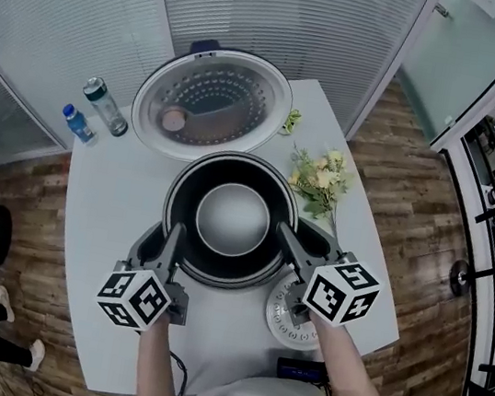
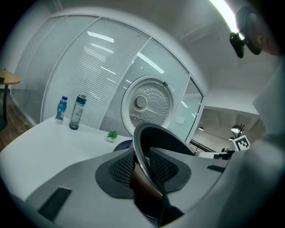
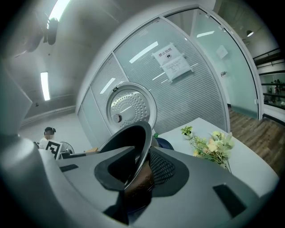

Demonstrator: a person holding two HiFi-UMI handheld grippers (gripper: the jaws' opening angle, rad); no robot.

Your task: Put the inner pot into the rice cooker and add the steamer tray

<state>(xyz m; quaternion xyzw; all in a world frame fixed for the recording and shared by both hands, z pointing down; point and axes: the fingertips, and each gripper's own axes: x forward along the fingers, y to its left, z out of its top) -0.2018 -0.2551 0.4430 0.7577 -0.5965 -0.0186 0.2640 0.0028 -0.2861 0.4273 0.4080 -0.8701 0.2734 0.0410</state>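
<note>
The dark inner pot (image 1: 230,222), grey inside at the bottom, hangs in the mouth of the rice cooker body (image 1: 232,283); I cannot tell whether it rests there. The cooker's lid (image 1: 214,103) stands open behind it. My left gripper (image 1: 173,238) is shut on the pot's left rim (image 2: 143,147), and my right gripper (image 1: 286,240) is shut on its right rim (image 3: 141,149). In each gripper view the rim passes between the mesh pads (image 2: 121,168) (image 3: 161,167). The white perforated steamer tray (image 1: 284,319) lies on the table, half hidden under my right gripper.
Two bottles (image 1: 105,107) (image 1: 77,122) stand at the table's back left. A bunch of flowers (image 1: 320,181) lies right of the cooker, a small green plant (image 1: 292,120) beside the lid. A black device (image 1: 299,370) sits at the table's near edge (image 1: 108,375).
</note>
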